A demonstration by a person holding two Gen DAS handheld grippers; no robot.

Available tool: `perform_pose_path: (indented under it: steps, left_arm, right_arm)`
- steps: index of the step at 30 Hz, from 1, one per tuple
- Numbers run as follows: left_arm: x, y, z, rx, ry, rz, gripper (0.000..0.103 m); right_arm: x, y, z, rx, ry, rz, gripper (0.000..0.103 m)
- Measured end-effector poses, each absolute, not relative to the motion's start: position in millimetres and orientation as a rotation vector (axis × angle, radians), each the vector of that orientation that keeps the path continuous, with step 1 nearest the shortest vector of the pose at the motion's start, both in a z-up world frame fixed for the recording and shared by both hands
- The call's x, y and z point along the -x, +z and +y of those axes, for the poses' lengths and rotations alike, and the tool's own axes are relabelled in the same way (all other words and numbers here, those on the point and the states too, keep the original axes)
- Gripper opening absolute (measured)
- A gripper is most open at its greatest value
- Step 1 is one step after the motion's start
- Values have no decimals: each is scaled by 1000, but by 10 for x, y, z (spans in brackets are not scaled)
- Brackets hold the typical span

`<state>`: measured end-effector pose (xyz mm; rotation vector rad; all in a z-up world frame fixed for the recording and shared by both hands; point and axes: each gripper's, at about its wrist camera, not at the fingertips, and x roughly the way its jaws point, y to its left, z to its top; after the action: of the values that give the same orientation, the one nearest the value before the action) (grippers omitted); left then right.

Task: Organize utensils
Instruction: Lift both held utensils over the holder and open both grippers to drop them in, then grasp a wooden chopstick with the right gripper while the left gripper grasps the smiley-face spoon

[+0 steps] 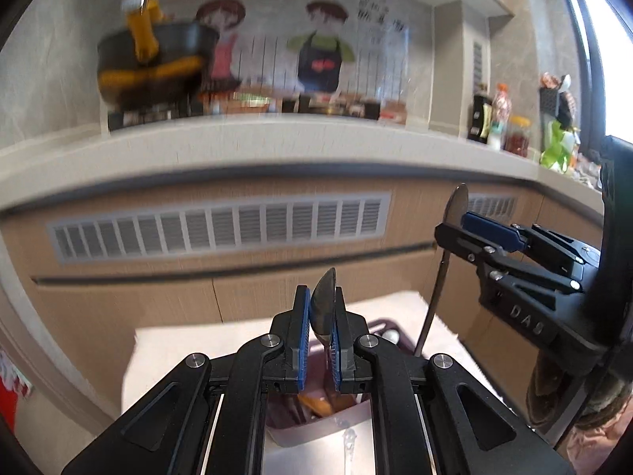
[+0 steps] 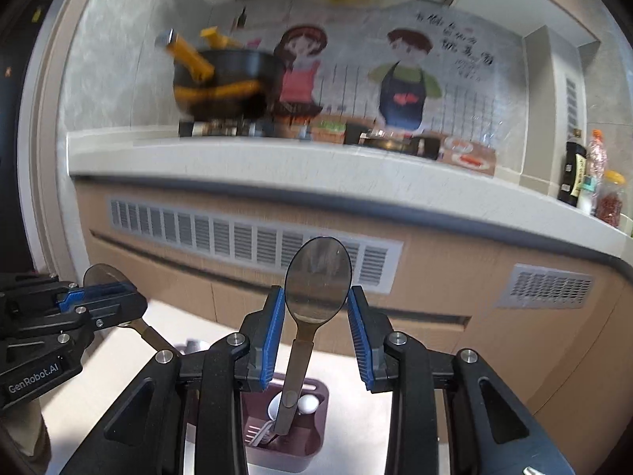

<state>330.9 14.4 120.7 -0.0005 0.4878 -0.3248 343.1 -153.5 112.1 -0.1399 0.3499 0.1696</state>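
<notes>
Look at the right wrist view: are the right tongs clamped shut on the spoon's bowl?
No: the right tongs stand open, with gaps between the blue pads and the spoon.

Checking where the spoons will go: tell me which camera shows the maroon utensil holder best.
The right wrist view. There the maroon utensil holder shows its rim, compartments and contents below the right gripper. In the left wrist view the left gripper hides most of it; only slivers of the holder show.
</notes>
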Motion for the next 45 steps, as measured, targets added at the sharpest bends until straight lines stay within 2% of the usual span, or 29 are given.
perform_pose_path:
  steps: [8,14,15,16,18,19,21,23,26,30,36,45]
  left_arm:
    - [-3591,639,121,23,-331,605,9]
    - [-3649,420,121,34,-315,668,12]
    - [-3646,422,125,35,-314,670,14]
    - [-3638,419,131,39,-314,676,16]
    - [-3618,428,147,47,-318,684,24]
    - [-3590,443,152,48,-316,681,26]
    - [-3540,494,175,48,-315,672,41]
    - [-3453,560,194,48,-307,654,51]
    - [-3319,665,210,44,-299,635,55]
    - [-3012,744,297,55,-284,607,71]
    - [-2562,536,355,1,-232,624,83]
    - [-2194,-334,352,-18,-255,850,84]
  right_arm:
    - [-3701,617,-1410,151,194,482,31]
    - [-3770,358,-1343,167,233,577,33]
    - [-3768,334,-1337,177,232,594,40]
    - [-3775,321,-1335,181,229,606,51]
    - [-3738,321,-1367,176,236,605,65]
    - [-3690,346,-1391,174,231,591,69]
    - [-3597,401,-1433,176,225,572,74]
    - [-3466,465,-1483,180,221,554,82]
    - [-3240,513,-1541,213,201,539,91]
    - [-2872,485,-1588,274,175,518,102]
    - [-2380,137,-1597,361,185,589,102]
    - [-2014,-505,-1505,356,296,781,102]
